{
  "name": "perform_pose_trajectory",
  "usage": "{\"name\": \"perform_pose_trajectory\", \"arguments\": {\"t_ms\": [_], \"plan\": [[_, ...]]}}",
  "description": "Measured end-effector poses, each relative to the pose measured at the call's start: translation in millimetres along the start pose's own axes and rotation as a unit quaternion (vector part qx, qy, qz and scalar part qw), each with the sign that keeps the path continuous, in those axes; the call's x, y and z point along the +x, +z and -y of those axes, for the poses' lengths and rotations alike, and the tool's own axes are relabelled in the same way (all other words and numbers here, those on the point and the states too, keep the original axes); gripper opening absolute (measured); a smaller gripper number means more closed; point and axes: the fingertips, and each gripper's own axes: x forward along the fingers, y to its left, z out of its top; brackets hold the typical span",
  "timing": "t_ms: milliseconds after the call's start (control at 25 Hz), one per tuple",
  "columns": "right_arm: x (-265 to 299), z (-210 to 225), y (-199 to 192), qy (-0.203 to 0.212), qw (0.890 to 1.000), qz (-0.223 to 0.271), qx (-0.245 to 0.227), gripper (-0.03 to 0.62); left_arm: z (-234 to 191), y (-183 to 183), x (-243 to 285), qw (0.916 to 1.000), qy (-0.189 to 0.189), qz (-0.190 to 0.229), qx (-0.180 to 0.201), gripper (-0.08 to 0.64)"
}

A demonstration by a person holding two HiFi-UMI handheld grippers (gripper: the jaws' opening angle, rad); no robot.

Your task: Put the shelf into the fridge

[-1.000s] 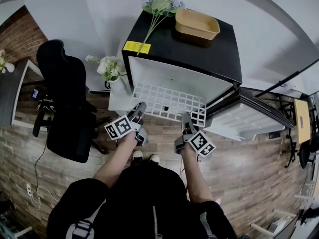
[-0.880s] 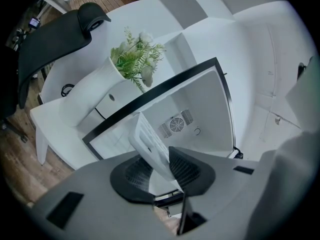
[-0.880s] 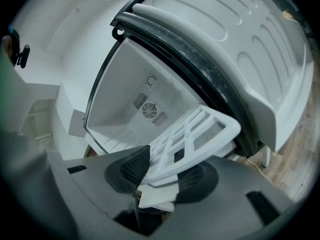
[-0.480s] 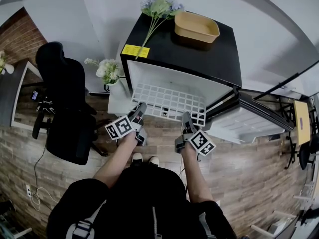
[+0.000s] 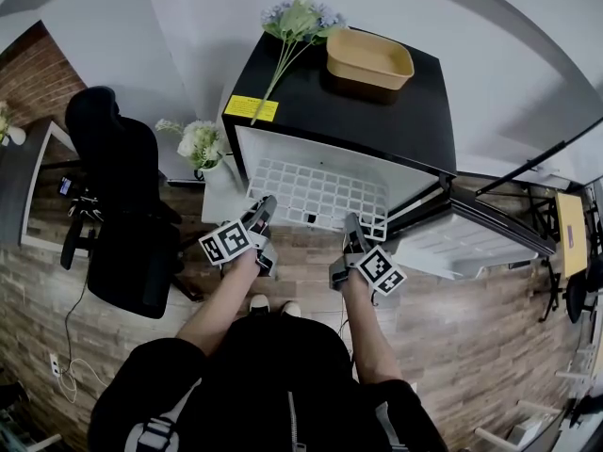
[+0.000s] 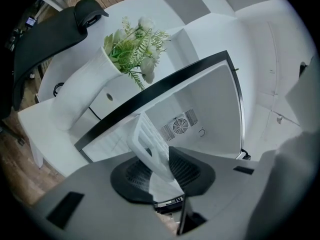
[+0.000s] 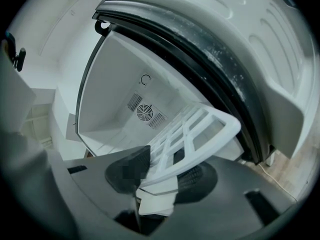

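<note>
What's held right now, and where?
The white shelf, by its near edge: left gripper at the left end, right gripper at the right; right jaws have just been closing.

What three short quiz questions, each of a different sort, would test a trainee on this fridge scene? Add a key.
1. Multiple choice: what sits on top of the fridge beside the flowers? A) a tan tub B) a kettle C) a stack of books
2. True or false: the fridge's door is shut.
3. Fill in: the left tongs are clamped on the white ____.

Key: 1 A. 2 False, the door hangs open at the right. 3 shelf, whose far part is already inside the fridge.
</note>
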Motion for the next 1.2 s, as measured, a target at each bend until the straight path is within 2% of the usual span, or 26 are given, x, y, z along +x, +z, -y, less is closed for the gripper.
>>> {"name": "perform_pose_trajectory", "arguments": {"t_ms": [400, 920, 1120, 1200], "plan": [[7.4, 4.1, 1.8, 0.002, 1.0, 0.007, 0.007, 0.146, -3.3, 1.0, 9.7, 1.0, -0.005, -0.005, 0.007, 0.103], [-10.9, -9.1, -14.1, 0.036, 0.999, -0.001, -0.005, 0.149, 11.7, -15.1, -8.3, 0.9988, -0.028, -0.016, 0.037, 0.129], [-18.3, -9.2, -22.2, 0.049, 0.999, -0.016, -0.012, 0.141, 1.6, -17.9, -15.2, 0.9981, -0.004, -0.011, 0.061, 0.126], [-18.3, -3.6, -28.8, 0.054, 0.998, -0.034, -0.014, 0.138, 4.6, -18.9, -16.7, 0.9984, -0.003, -0.006, 0.057, 0.126]]}}
